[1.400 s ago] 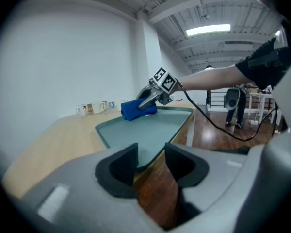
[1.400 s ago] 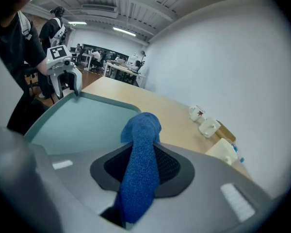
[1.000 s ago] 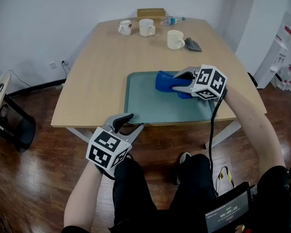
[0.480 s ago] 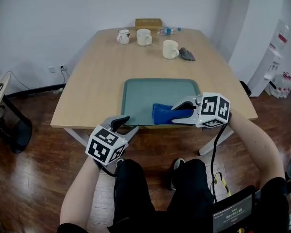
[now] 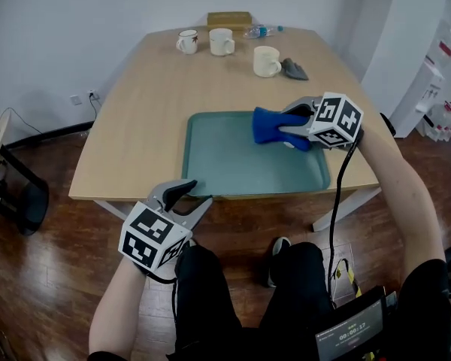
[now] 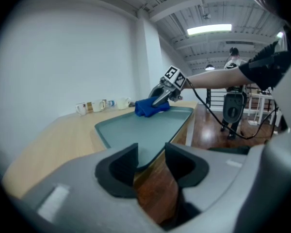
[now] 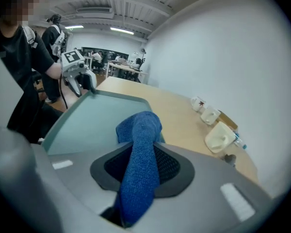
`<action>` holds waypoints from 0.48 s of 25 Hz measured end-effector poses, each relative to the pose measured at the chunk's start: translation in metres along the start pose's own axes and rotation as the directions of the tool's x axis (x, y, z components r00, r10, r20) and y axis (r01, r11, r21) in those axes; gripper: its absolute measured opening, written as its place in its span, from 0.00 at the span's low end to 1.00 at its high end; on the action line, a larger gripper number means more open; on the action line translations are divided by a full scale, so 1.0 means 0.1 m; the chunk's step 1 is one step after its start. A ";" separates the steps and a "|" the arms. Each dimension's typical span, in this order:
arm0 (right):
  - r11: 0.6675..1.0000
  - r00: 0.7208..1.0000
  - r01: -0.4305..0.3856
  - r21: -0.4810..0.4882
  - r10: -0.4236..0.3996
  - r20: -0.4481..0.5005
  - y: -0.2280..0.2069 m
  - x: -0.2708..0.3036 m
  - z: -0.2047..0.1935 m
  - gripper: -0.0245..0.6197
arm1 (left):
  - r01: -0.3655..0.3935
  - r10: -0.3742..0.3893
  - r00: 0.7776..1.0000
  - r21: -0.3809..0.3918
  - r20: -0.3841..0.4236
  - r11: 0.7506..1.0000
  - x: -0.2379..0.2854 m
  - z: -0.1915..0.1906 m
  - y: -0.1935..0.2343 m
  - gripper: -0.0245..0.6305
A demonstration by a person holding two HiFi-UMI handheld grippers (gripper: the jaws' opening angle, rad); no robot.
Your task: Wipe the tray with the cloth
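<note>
A teal tray [image 5: 225, 156] lies on the wooden table, near its front edge. My right gripper [image 5: 292, 125] is shut on a blue cloth [image 5: 269, 125] and holds it on the tray's far right part. In the right gripper view the cloth [image 7: 140, 144] runs between the jaws and folds down onto the tray [image 7: 87, 123]. My left gripper [image 5: 195, 192] hangs open and holds nothing, just off the table's front edge, by the tray's near left corner. The left gripper view shows the tray [image 6: 140, 130] ahead with the cloth [image 6: 148, 107] at its far end.
Three mugs [image 5: 186, 41] [image 5: 221, 41] [image 5: 267, 61], a plastic bottle [image 5: 259, 31], a wooden box [image 5: 229, 19] and a grey rag [image 5: 295, 69] stand at the table's far end. The person's legs are under the front edge; dark wood floor surrounds the table.
The right gripper dragged the cloth from the tray's far right down to its near edge, then back up to the far right. The left gripper stayed put.
</note>
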State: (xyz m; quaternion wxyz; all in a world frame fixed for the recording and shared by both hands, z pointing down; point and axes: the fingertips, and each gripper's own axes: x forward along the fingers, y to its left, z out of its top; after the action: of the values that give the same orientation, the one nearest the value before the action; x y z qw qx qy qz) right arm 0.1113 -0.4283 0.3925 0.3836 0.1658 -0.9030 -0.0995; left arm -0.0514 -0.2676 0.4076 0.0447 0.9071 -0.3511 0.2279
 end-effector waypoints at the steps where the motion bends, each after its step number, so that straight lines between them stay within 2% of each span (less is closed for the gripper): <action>1: 1.000 0.999 0.028 -0.006 -0.028 -0.016 -0.16 0.02 -0.04 0.20 | -0.002 0.002 1.000 0.000 0.004 1.000 0.01 0.01 0.01 0.31; 3: 0.997 0.997 0.073 -0.009 -0.073 -0.034 -0.40 0.06 -0.09 0.20 | -0.006 0.006 1.000 0.000 0.008 1.000 0.03 0.01 0.03 0.31; 5: 0.996 0.996 0.087 0.001 -0.087 -0.037 -0.46 0.11 -0.14 0.20 | -0.007 0.007 1.000 -0.002 0.006 1.000 0.04 0.00 0.03 0.31; 8: 0.998 0.998 0.062 0.005 -0.062 -0.029 -0.28 0.12 -0.16 0.20 | -0.003 0.003 1.000 -0.005 -0.002 1.000 0.05 -0.01 0.02 0.31; 12: 1.000 1.000 0.005 -0.012 -0.005 -0.006 0.16 0.02 -0.11 0.20 | -0.006 0.006 1.000 -0.013 -0.012 1.000 0.05 -0.05 0.05 0.31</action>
State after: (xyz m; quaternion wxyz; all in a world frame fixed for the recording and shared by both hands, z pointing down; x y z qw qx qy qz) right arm 0.1143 -0.4147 0.4065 0.3868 0.1661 -0.9009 -0.1052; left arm -0.0534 -0.2733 0.4142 0.0519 0.9044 -0.3548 0.2312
